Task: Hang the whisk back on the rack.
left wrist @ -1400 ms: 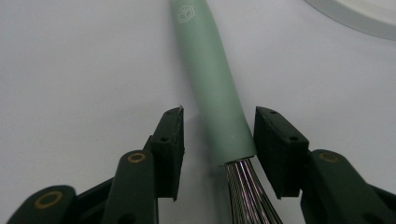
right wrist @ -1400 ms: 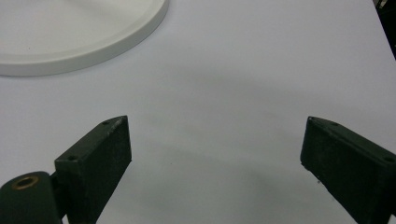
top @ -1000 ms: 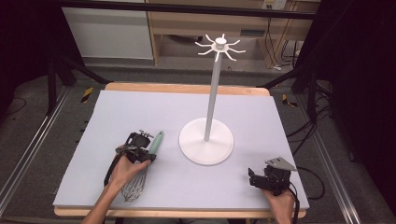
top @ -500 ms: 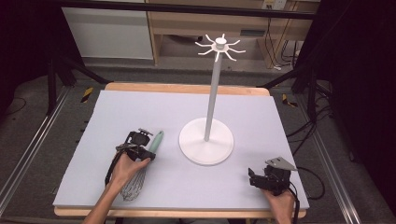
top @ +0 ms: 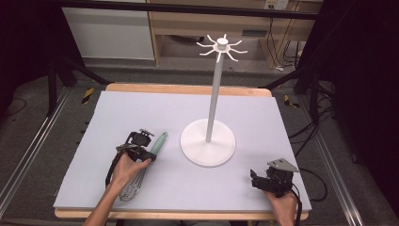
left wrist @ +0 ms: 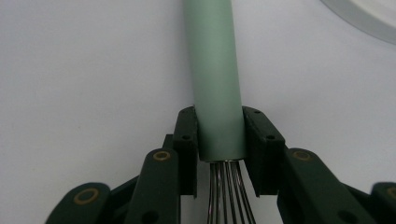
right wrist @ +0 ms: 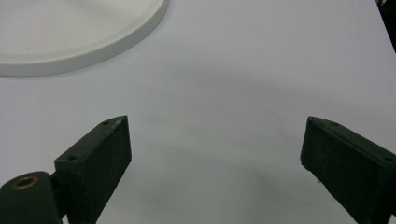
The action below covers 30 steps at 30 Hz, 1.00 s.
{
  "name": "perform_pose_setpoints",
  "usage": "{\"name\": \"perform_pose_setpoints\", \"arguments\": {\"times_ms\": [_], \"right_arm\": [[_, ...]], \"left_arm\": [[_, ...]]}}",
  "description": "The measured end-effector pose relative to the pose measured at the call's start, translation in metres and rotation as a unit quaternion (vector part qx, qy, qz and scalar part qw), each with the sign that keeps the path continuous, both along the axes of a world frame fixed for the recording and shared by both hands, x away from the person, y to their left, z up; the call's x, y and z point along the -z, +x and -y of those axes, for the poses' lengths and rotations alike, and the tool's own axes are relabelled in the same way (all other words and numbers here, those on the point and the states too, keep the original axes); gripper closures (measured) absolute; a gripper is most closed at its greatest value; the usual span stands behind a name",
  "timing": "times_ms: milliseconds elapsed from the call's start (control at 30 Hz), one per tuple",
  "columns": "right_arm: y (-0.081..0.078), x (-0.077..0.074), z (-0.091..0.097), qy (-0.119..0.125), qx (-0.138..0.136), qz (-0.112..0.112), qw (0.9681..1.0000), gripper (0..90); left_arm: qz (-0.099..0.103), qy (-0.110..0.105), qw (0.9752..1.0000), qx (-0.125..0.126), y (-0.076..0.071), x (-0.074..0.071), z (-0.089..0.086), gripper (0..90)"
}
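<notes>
Green-handled whisk clamped in left gripper on the mat, not yet lifted; stand hooks bare.

Black hand-held gripper, brass-ringed pivots

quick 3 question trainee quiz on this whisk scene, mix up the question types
1. True or false: the left tool is shut on the whisk's green handle.
2. Multiple choice: the right tool is A) open with nothing between its jaws, B) shut on the stand's pole, C) shut on the whisk's wires.
3. Short answer: what tops the white stand beside the whisk?

Key
1. True; its jaws have just been closing, with the handle between them.
2. A
3. A ring of spoke-like hooks.
</notes>
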State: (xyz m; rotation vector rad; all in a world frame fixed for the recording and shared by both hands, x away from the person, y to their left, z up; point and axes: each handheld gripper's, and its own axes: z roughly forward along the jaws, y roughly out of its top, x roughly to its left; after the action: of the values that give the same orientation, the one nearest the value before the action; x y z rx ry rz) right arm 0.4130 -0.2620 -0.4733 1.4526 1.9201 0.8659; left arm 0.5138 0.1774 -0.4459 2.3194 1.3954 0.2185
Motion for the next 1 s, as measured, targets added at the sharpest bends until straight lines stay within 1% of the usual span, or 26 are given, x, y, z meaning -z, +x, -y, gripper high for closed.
{"name": "perform_pose_setpoints", "arguments": {"times_ms": [133, 433, 567, 667, 900, 1000], "right_arm": [[0.000, 0.000, 0.000, 0.001, 0.000, -0.001, 1.0000, 9.2], [0.000, 0.000, 0.000, 0.000, 0.000, -0.001, 1.0000, 9.2], [0.000, 0.000, 0.000, 0.001, 0.001, -0.001, 1.0000, 9.2], [0.000, 0.000, 0.000, 0.001, 0.001, -0.001, 1.0000, 9.2], [0.000, 0.000, 0.000, 0.000, 0.000, -0.001, 1.0000, 9.2], [0.000, 0.000, 0.000, 0.001, 0.001, -0.001, 1.0000, 9.2]], "left_arm": [[0.009, -0.002, 0.9999, 0.005, -0.003, -0.007, -0.001, 68.6], [0.030, -0.020, 0.9992, 0.016, -0.013, -0.021, -0.006, 68.8], [0.041, -0.030, 0.9986, 0.014, -0.018, -0.027, -0.009, 68.8], [0.044, -0.035, 0.9983, 0.018, -0.020, -0.031, -0.012, 68.9], [0.060, -0.052, 0.9967, 0.016, -0.027, -0.039, -0.019, 68.8], [0.069, -0.062, 0.9956, 0.014, -0.030, -0.044, -0.023, 68.9]]}}
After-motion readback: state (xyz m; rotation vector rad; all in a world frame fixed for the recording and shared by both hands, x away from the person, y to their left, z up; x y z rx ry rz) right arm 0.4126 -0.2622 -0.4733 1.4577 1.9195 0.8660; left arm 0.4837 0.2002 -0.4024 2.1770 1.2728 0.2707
